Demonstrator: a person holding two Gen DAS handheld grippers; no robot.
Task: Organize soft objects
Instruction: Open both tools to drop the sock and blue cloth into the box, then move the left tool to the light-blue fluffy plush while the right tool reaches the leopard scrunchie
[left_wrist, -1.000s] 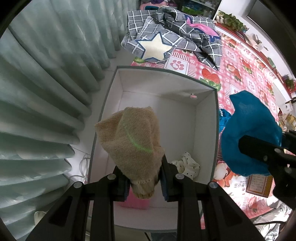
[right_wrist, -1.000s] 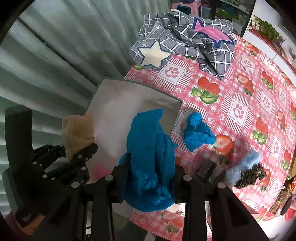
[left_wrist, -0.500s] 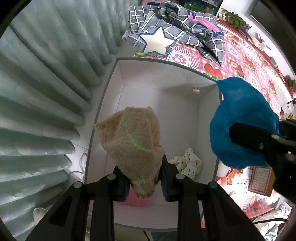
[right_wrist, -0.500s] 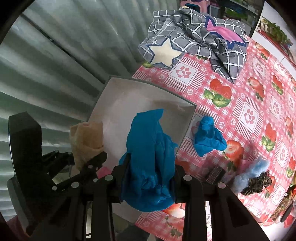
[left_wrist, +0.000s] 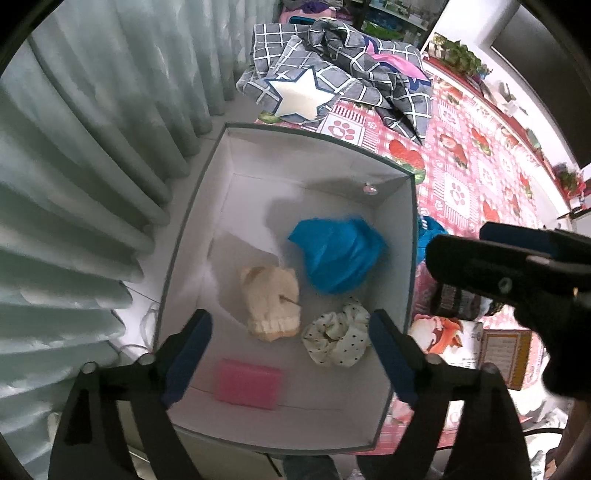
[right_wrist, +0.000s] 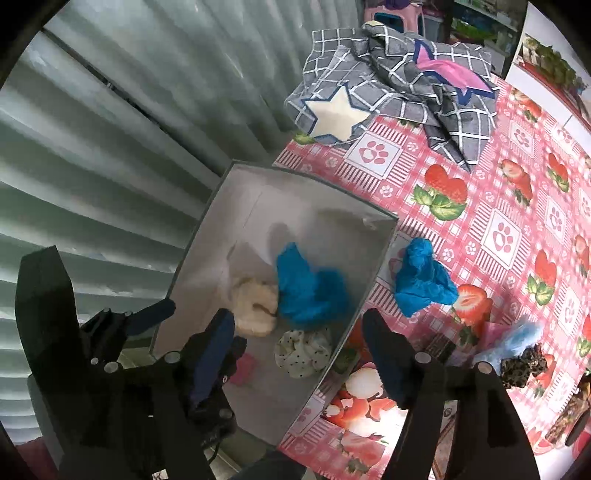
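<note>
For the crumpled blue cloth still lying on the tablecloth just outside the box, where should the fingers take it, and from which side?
Probably from above, on the raised bunched peak at the far end of the blue cloth. It lies crumpled on the tablecloth, with the box wall close on its left, so a side approach there looks cramped. The open right gripper is nearer than the left gripper.

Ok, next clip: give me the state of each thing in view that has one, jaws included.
left gripper: jaws open, empty, above the box
right gripper: jaws open, empty
white box: open-topped, partly filled
beige knit piece: lying in the box
blue cloth: crumpled in the box
polka-dot fabric: bunched in the box
pink block: flat on the box floor
second blue cloth: crumpled on the tablecloth, outside the box
grey checked blanket: rumpled on the table
</note>
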